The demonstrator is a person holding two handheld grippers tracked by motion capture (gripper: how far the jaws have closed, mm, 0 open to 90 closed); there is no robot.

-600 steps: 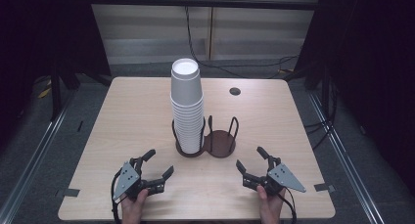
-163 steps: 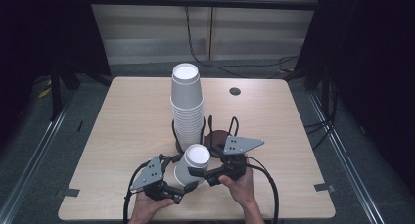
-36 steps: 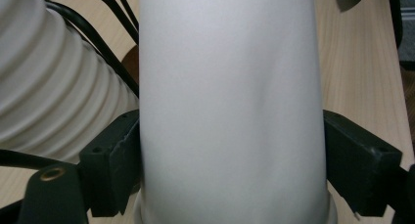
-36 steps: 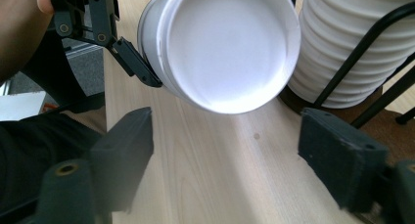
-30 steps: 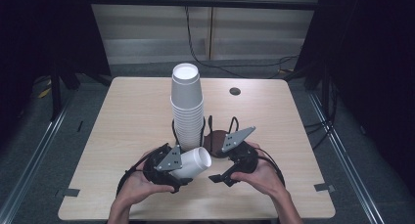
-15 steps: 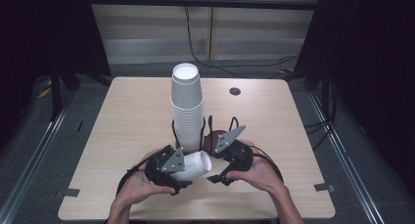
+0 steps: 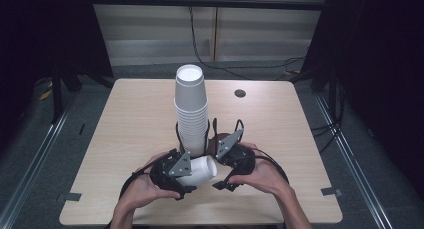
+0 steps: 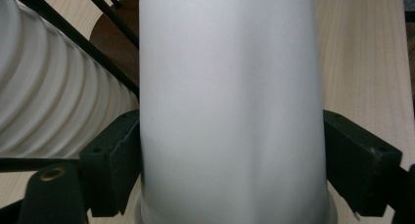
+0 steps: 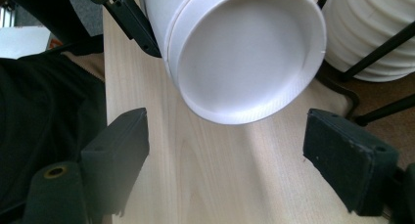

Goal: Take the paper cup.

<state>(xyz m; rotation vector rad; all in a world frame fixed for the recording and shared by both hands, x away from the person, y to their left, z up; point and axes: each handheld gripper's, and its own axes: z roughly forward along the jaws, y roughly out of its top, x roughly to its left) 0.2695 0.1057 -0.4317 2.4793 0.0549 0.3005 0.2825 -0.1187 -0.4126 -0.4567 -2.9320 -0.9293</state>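
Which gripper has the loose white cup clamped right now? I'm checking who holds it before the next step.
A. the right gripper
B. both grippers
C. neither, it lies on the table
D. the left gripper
D: in the left gripper view the left gripper presses both jaws against the sides of the cup, while in the right gripper view the right gripper stands open, its jaws apart and clear of the cup's base.

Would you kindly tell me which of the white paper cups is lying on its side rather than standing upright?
The single cup clamped in the left gripper lies sideways; the others stand nested in the tall stack in the wire holder.
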